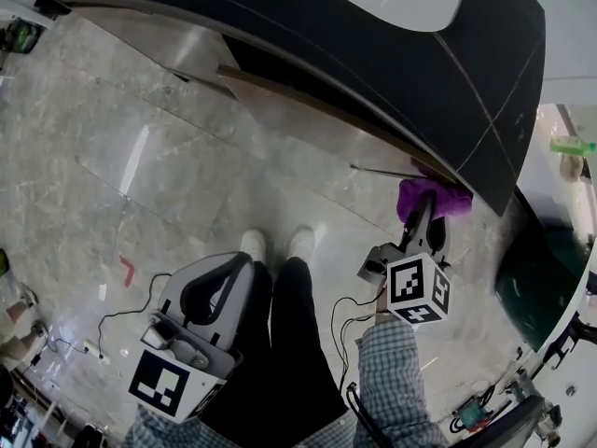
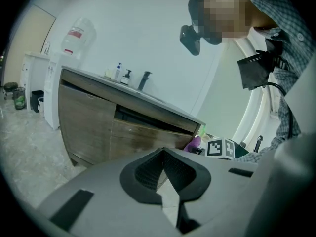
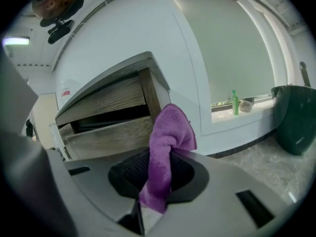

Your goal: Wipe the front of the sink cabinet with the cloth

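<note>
left gripper (image 2: pixel 163 156) closed; right gripper (image 3: pixel 157 177) on cloth (image 3: pixel 171 127)

Bright, even light is seen throughout, a white glare streak is thrown on the floor (image 1: pixel 138 161) at the head view's left, edges are bent by wide-angle distortion, and both gripper views are ringed by dark corners.

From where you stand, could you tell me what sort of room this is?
Probably a washroom or pantry: a wooden sink cabinet with a tap and soap bottles on top, and a water dispenser bottle beside it.
</note>
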`<state>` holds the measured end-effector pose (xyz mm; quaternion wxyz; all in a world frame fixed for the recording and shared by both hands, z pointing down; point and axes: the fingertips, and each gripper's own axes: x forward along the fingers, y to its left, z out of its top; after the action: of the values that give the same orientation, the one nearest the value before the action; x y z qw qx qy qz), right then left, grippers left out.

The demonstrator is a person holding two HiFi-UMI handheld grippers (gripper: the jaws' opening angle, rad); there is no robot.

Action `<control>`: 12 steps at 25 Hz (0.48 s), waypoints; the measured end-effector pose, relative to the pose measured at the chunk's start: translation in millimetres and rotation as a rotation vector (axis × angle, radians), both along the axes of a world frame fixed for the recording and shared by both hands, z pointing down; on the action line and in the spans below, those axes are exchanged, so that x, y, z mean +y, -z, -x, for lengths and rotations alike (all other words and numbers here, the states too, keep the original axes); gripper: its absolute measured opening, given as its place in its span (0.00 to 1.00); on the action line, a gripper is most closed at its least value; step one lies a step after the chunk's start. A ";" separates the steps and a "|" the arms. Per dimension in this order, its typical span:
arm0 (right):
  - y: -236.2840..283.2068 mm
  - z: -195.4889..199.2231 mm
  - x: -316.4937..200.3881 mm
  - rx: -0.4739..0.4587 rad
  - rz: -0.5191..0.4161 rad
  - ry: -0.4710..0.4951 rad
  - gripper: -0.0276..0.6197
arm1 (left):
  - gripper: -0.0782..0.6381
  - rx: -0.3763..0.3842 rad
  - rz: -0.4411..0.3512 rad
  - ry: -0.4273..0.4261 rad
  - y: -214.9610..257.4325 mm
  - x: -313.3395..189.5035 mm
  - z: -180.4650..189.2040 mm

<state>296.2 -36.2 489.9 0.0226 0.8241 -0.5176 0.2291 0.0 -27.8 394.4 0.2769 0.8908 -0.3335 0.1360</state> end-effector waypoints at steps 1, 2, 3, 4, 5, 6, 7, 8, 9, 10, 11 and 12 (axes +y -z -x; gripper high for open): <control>-0.6 2.5 -2.9 0.013 0.007 0.017 0.16 | 0.12 0.001 -0.009 -0.002 -0.3 -0.2 0.4; -0.8 5.1 -5.2 0.022 0.011 0.032 0.16 | 0.12 0.002 -0.019 -0.001 -0.7 -0.7 0.9; -0.9 7.9 -7.5 0.027 0.014 0.045 0.16 | 0.12 0.003 -0.025 0.003 -1.3 -1.3 1.4; -1.1 11.1 -10.1 0.031 0.015 0.058 0.16 | 0.12 0.006 -0.028 0.009 -1.8 -2.0 1.9; -1.4 14.8 -13.2 0.035 0.017 0.071 0.16 | 0.12 0.008 -0.027 0.014 -2.4 -2.6 2.6; -1.7 19.2 -16.7 0.037 0.017 0.086 0.16 | 0.12 0.009 -0.025 0.019 -3.2 -2.8 3.9; -2.0 24.1 -20.5 0.038 0.017 0.100 0.16 | 0.12 0.006 -0.023 0.024 -4.5 -2.6 5.8; -2.4 29.3 -24.4 0.038 0.016 0.114 0.16 | 0.12 0.003 -0.022 0.028 -5.7 -2.5 8.2; -2.9 34.4 -28.3 0.036 0.015 0.126 0.16 | 0.12 0.002 -0.021 0.034 -6.4 -2.7 10.5; -3.5 39.0 -31.7 0.032 0.013 0.135 0.16 | 0.12 0.001 -0.021 0.040 -6.9 -3.1 12.8; -4.3 43.1 -34.6 0.028 0.013 0.143 0.16 | 0.12 0.001 -0.022 0.047 -7.1 -3.9 15.1; -5.3 47.3 -37.3 0.026 0.014 0.153 0.16 | 0.12 0.004 -0.024 0.056 -7.1 -5.2 17.5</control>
<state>248.9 -73.5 495.1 0.0526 0.7847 -0.5772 0.2198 -17.5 -33.0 401.5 0.2706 0.8847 -0.3594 0.1225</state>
